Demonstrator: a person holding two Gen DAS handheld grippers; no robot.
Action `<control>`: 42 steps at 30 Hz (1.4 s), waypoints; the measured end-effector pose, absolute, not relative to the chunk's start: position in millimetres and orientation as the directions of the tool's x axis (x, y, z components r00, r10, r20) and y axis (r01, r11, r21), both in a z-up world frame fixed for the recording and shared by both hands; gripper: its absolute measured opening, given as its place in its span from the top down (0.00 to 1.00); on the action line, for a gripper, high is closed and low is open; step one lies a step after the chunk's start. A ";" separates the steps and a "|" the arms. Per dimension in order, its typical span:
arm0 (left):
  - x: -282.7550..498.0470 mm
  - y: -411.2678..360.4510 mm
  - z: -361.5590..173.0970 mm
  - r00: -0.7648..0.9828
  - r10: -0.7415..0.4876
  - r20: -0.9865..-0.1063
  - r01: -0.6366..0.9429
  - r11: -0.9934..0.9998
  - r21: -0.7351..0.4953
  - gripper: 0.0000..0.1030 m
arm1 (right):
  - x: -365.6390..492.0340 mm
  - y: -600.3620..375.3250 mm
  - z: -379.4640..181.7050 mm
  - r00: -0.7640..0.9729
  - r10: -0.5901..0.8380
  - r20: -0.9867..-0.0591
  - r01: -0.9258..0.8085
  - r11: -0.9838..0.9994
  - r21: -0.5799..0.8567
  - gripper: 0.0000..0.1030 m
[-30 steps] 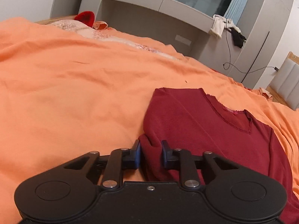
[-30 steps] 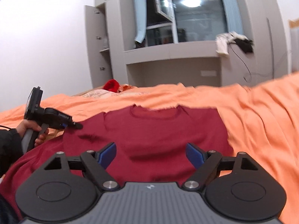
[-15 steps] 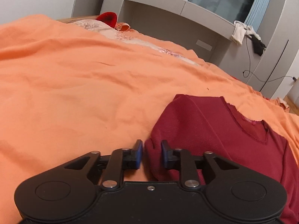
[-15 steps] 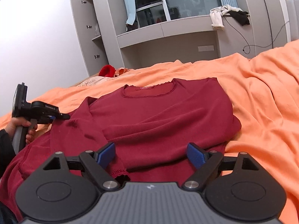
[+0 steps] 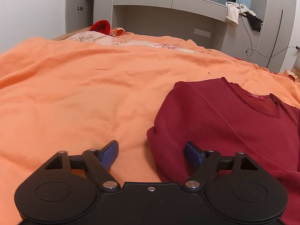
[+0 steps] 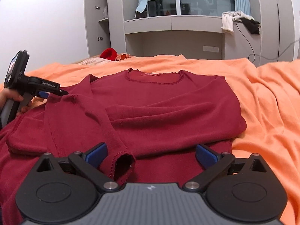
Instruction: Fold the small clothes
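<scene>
Both my left hand-held gripper (image 5: 151,152) and right hand-held gripper (image 6: 151,154) gape wide, holding nothing, over the red sweater (image 6: 159,103) on the bed (image 5: 84,93).

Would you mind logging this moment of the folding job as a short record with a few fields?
garment: dark red sweater, lying on the orange bedspread
fold state: one sleeve laid across the front, cuff near the right gripper
left gripper: open, over the sweater's edge, holding nothing
right gripper: open, above the hem, holding nothing
background: red item at the far side of the bed; clothes on the grey shelf
</scene>
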State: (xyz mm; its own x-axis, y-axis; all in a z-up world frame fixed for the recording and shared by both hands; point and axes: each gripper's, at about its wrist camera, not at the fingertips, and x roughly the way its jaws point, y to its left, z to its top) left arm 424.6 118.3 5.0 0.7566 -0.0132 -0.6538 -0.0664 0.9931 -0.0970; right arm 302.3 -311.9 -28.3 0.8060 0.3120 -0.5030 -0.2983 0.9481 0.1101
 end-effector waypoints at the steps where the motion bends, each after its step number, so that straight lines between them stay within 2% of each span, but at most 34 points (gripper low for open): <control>1: 421.3 117.9 5.6 0.754 -0.034 -0.656 -0.050 0.993 -0.109 0.06 | 302.8 -313.5 -28.2 0.804 0.314 -0.505 -0.295 0.948 0.120 0.01; 4: 404.3 107.4 8.7 0.757 -0.087 -0.648 0.025 0.994 -0.104 0.03 | 298.9 -317.9 -28.6 0.804 0.315 -0.504 -0.287 0.949 0.135 0.01; 7: 385.8 97.0 12.6 0.770 -0.057 -0.636 0.041 0.998 -0.039 0.03 | 285.6 -322.8 -28.1 0.826 0.303 -0.476 -0.270 0.953 0.138 0.01; 9: 370.7 95.9 15.6 0.781 -0.058 -0.622 0.044 0.998 -0.038 0.02 | 272.7 -325.3 -28.8 0.838 0.295 -0.459 -0.269 0.955 0.123 0.01; 14: 320.8 97.4 13.9 0.792 -0.052 -0.609 0.038 0.999 -0.035 0.02 | 230.5 -326.2 -35.9 0.879 0.250 -0.406 -0.278 0.960 -0.011 0.00; 17: 277.1 98.4 21.0 0.853 -0.017 -0.522 0.016 1.000 -0.008 0.02 | 203.2 -324.2 -41.8 0.904 0.206 -0.376 -0.255 0.963 -0.085 0.00; 22: 213.1 93.2 38.5 0.916 0.002 -0.402 -0.011 1.000 -0.020 0.01 | 174.2 -329.6 -43.0 0.905 0.204 -0.372 -0.247 0.966 -0.071 0.00; 27: 160.4 76.7 42.8 0.936 -0.034 -0.352 0.016 0.998 -0.053 0.01 | 142.4 -333.3 -41.6 0.919 0.181 -0.349 -0.226 0.970 -0.090 0.00; 33: 125.4 62.1 27.4 0.914 -0.078 -0.399 0.067 0.997 -0.041 0.01 | 90.2 -315.3 -42.5 0.953 0.207 -0.223 -0.270 0.913 -0.306 0.00; 39: 110.9 64.1 16.4 0.887 -0.103 -0.450 0.081 0.994 -0.068 0.01 | 67.7 -278.4 -68.2 0.929 0.242 -0.280 -0.362 0.754 -0.549 0.00; 42: 109.3 61.4 13.4 0.884 -0.093 -0.459 0.078 0.996 -0.052 0.01 | 69.5 -256.0 -93.2 0.934 0.186 -0.305 -0.352 0.622 -0.699 0.00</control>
State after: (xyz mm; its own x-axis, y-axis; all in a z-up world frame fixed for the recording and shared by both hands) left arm 109.3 61.4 13.4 0.8836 -0.0931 -0.4590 0.0778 0.9956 -0.0522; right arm 69.5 -256.0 -93.2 0.9339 0.1860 -0.3053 -0.3524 0.6221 -0.6991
